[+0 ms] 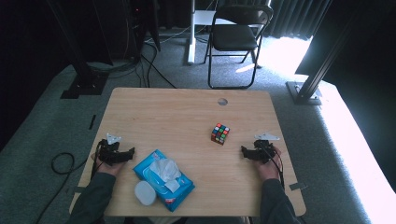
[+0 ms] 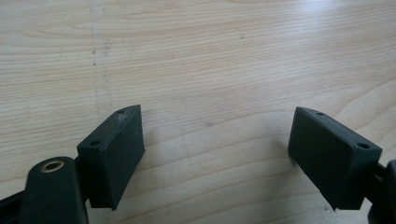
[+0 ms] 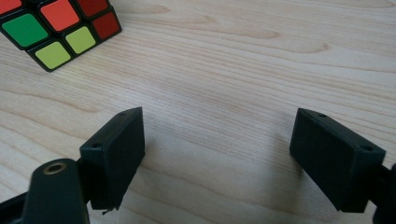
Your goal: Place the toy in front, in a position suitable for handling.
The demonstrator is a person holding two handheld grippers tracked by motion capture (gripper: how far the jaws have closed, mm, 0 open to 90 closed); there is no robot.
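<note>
On the pale wooden table, both claws rest empty with jaws spread wide; the right claw lies nearer the multicoloured puzzle cube. From that claw the cube sits ahead and to its left; the left claw sits just beside a blue wet-wipe pack.

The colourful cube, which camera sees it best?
The high view: the whole cube sits on the table ahead of the right gripper. The right gripper view catches one corner; the left gripper view shows bare wood.
</note>
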